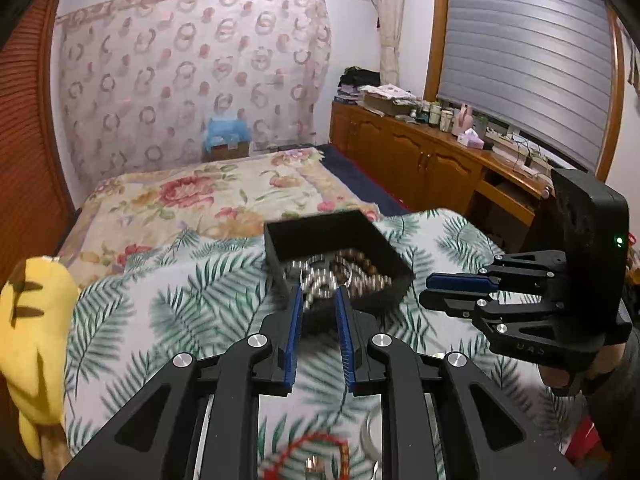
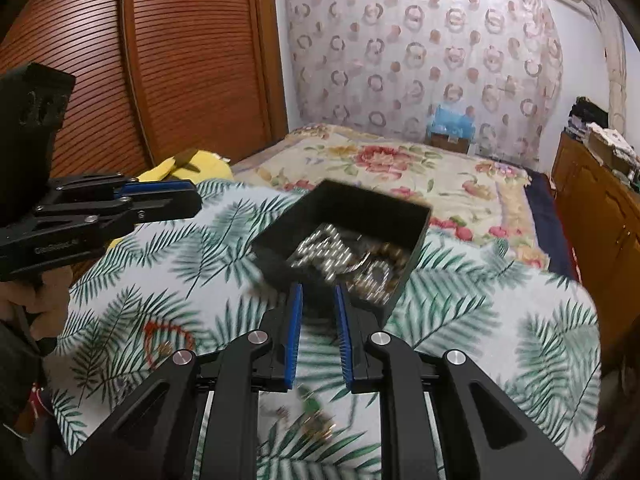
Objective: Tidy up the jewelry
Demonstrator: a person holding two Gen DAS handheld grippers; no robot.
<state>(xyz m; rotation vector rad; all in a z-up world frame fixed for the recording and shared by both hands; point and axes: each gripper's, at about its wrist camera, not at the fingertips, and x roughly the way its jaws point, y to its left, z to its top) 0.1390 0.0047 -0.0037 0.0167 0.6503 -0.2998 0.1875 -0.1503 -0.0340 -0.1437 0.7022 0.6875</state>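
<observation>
The black box point(image 1: 338, 256) of beads sits on the palm-print cloth point(image 1: 160, 312) just ahead of both grippers, left point(image 1: 319, 300) and right point(image 2: 319, 298), jaws slightly parted and empty, while a red bracelet point(image 2: 168, 344) lies nearer the left.

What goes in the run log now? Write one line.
left gripper open, empty; right gripper open, empty; box holds beads; red bracelet on cloth

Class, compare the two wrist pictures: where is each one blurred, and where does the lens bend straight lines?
Left wrist view: black box and red bead string smeared; window frame bows. Right wrist view: beads in the box streak, leaf-print cloth soft; wardrobe slats curve.
</observation>
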